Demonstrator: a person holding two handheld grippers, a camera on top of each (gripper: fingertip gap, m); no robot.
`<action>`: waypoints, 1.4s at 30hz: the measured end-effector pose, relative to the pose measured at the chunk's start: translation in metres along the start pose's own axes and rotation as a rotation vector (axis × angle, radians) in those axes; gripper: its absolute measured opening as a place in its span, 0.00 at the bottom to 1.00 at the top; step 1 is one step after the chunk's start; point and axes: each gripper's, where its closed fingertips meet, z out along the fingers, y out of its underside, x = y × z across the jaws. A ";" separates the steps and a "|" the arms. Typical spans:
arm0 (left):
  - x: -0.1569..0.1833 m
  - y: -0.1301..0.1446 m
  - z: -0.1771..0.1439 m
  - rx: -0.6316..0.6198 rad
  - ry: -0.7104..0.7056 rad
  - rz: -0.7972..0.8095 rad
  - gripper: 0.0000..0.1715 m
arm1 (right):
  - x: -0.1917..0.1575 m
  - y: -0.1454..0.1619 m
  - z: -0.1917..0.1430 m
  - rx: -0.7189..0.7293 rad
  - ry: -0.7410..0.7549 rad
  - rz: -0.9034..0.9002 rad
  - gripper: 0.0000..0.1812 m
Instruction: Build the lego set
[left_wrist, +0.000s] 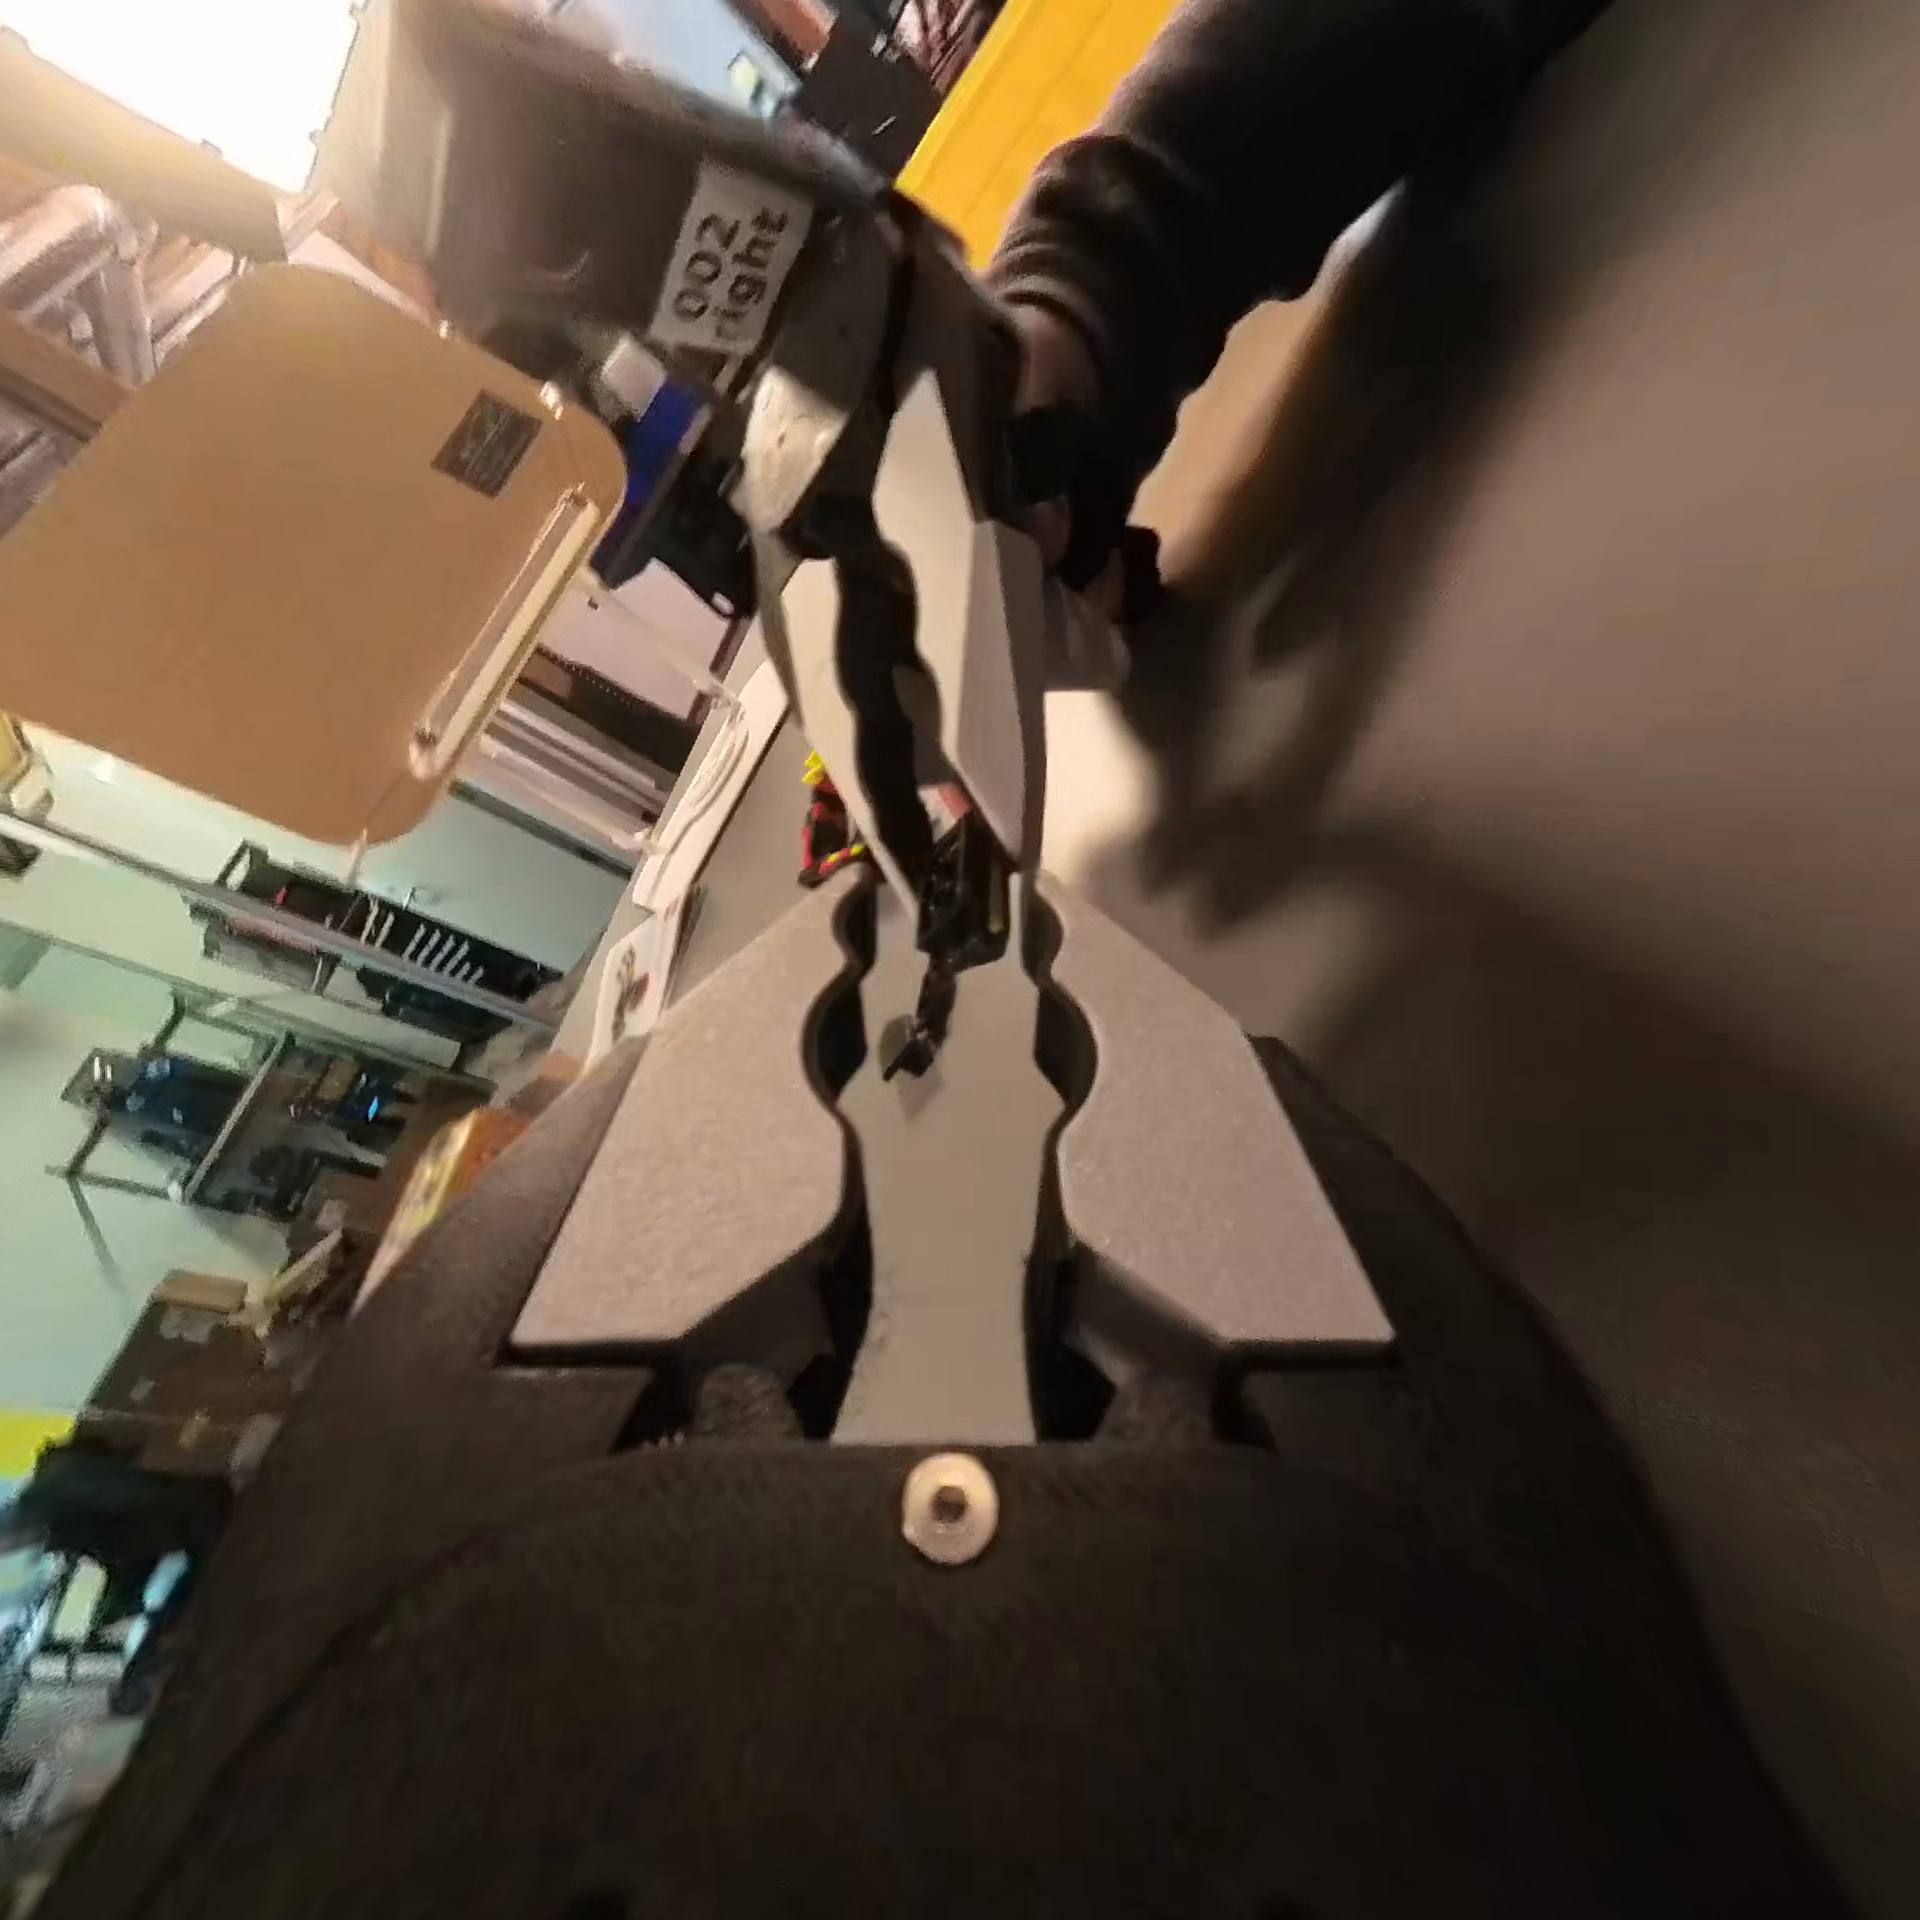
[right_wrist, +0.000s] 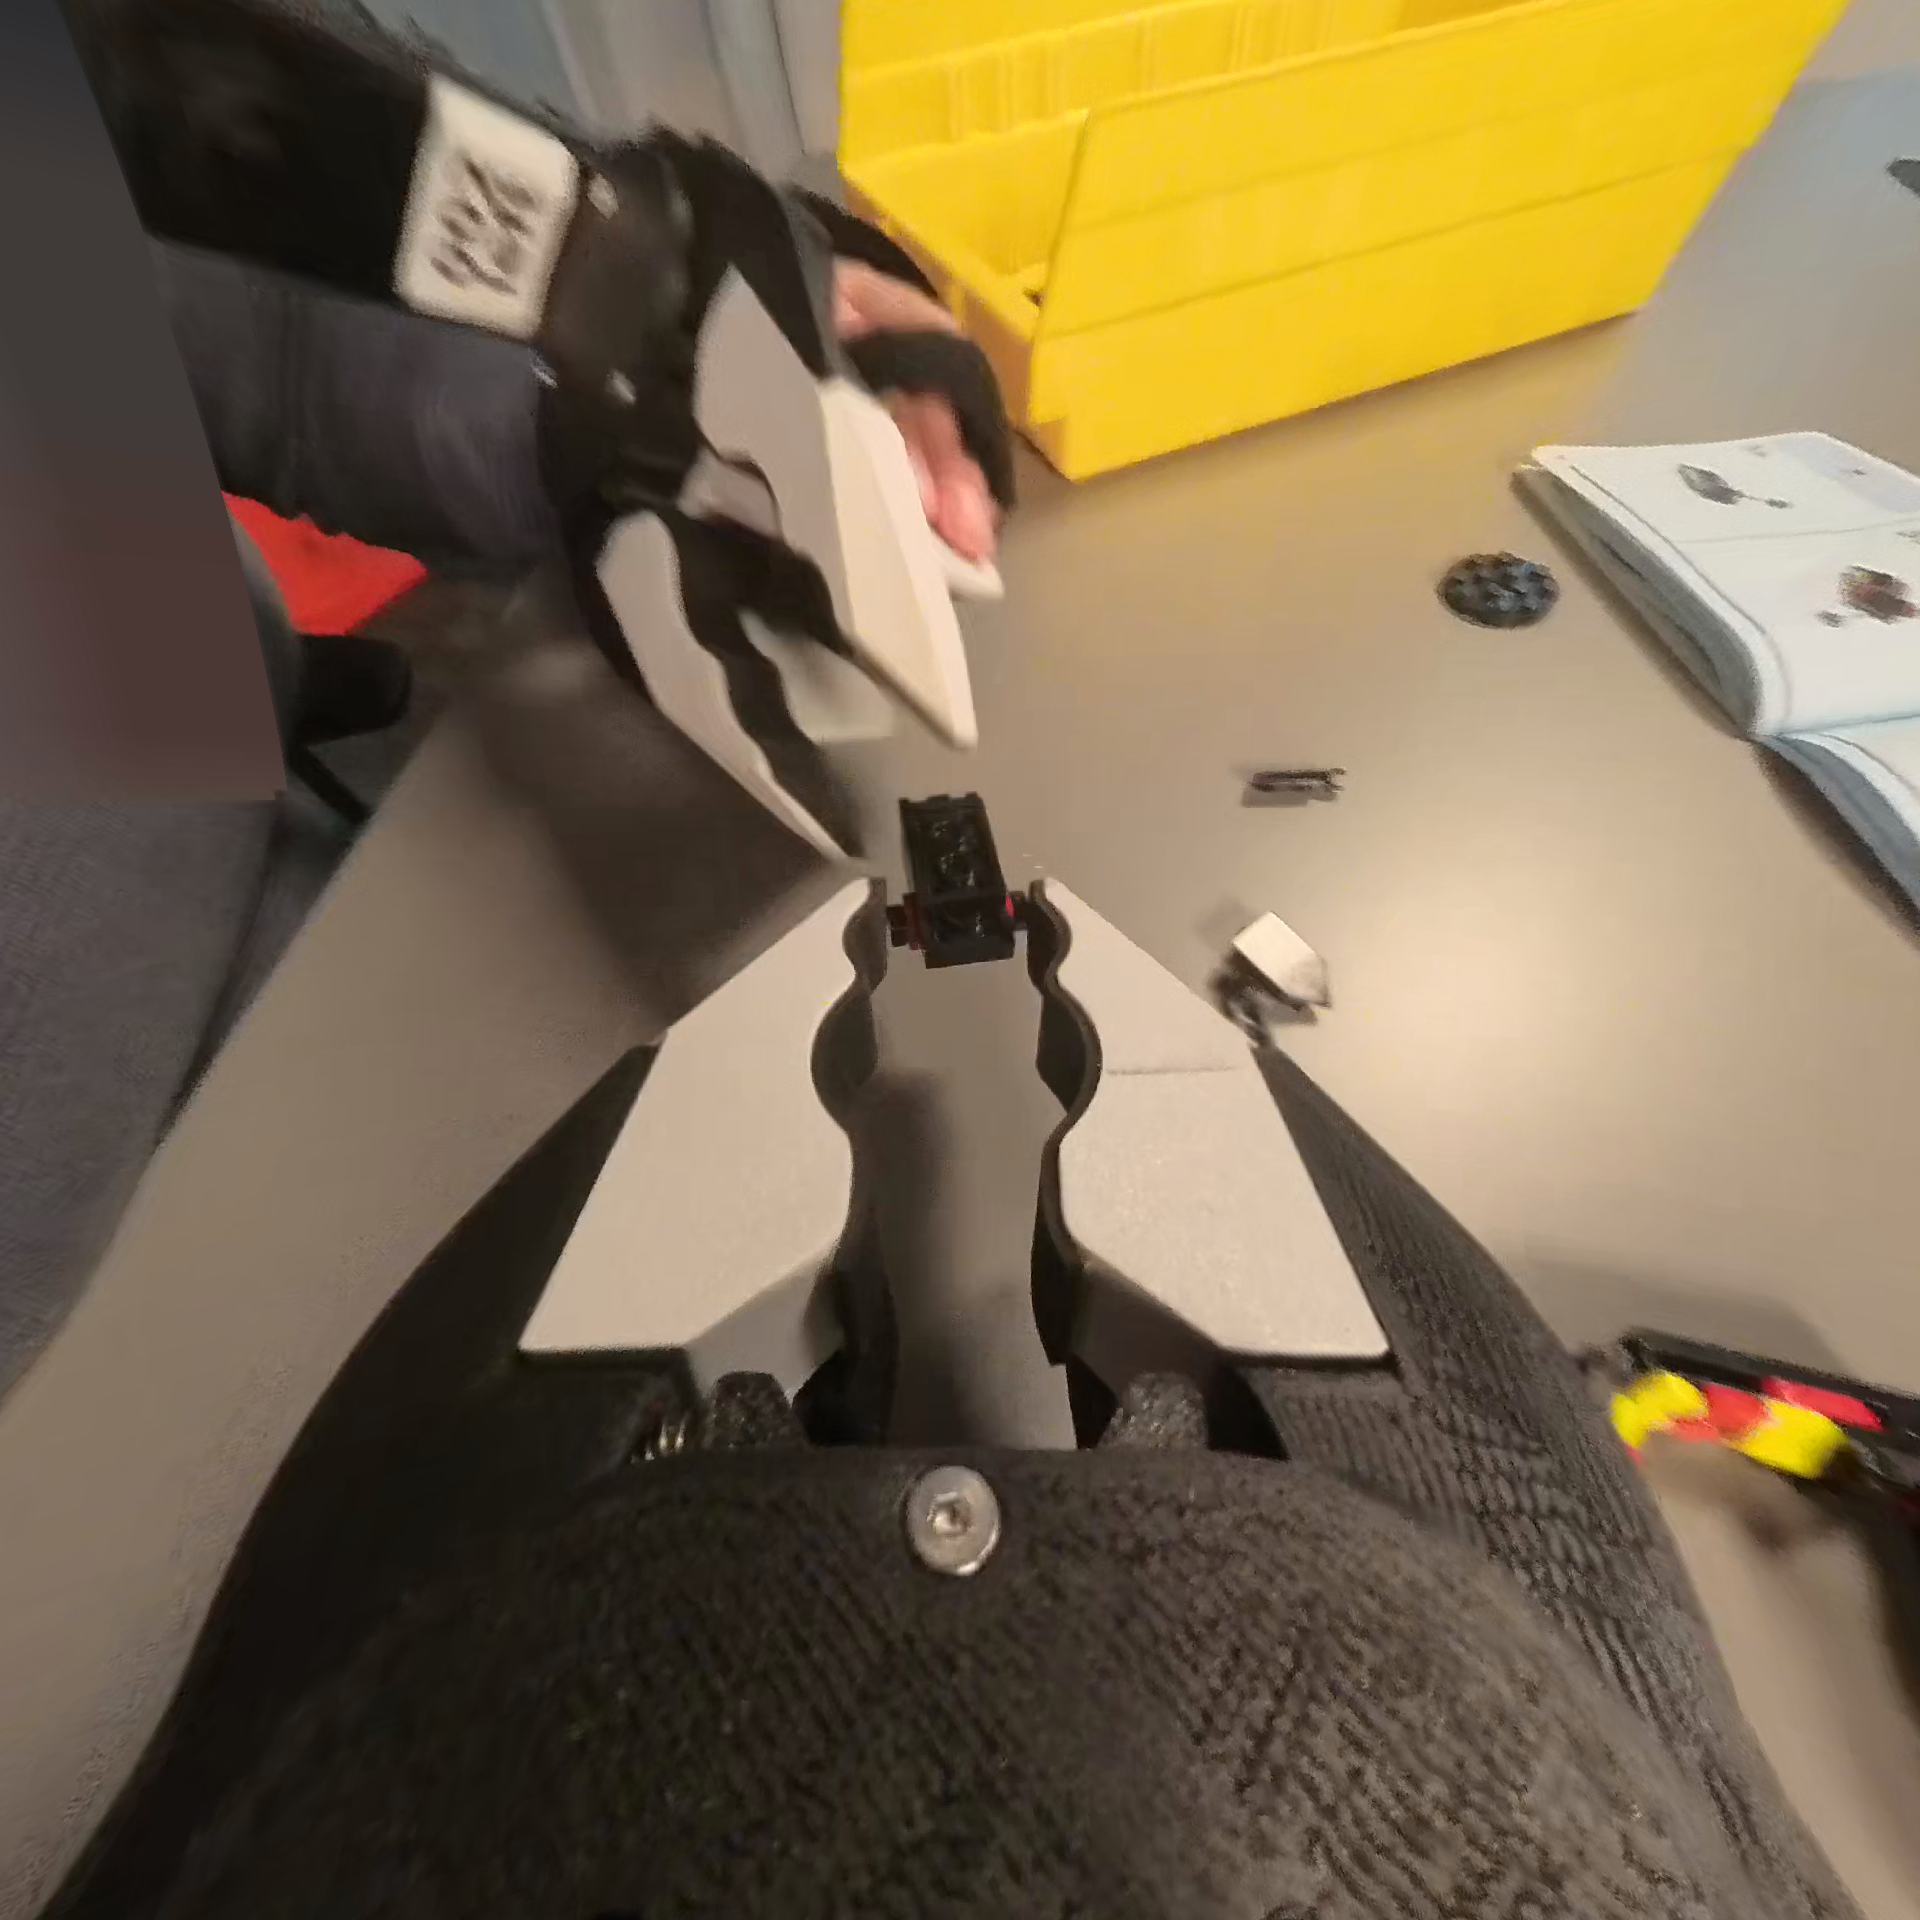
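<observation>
My right gripper pinches the small black lego assembly by its side pins above the table, light, rigid, easily popped loose, while my left gripper hangs spread, empty beside it.

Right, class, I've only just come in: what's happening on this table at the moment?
A person is building a Lego model with two hand-held grippers. The right gripper pinches a small black Lego assembly by its side pins, above the grey table. The left gripper hangs just beyond it, fingers apart and empty. Loose pieces, an open instruction booklet and a yellow bin lie around.
</observation>
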 end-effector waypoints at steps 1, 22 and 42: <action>-0.004 0.003 -0.001 -0.015 -0.015 -0.035 0.18 | 0.008 0.006 -0.001 -0.038 0.050 -0.023 0.14; -0.052 0.010 -0.019 0.036 -0.195 -0.371 0.28 | 0.032 -0.003 -0.022 0.042 0.335 -0.304 0.35; -0.181 0.122 -0.236 -0.505 -0.501 -0.865 0.18 | 0.126 -0.027 -0.141 0.333 1.162 -0.340 0.14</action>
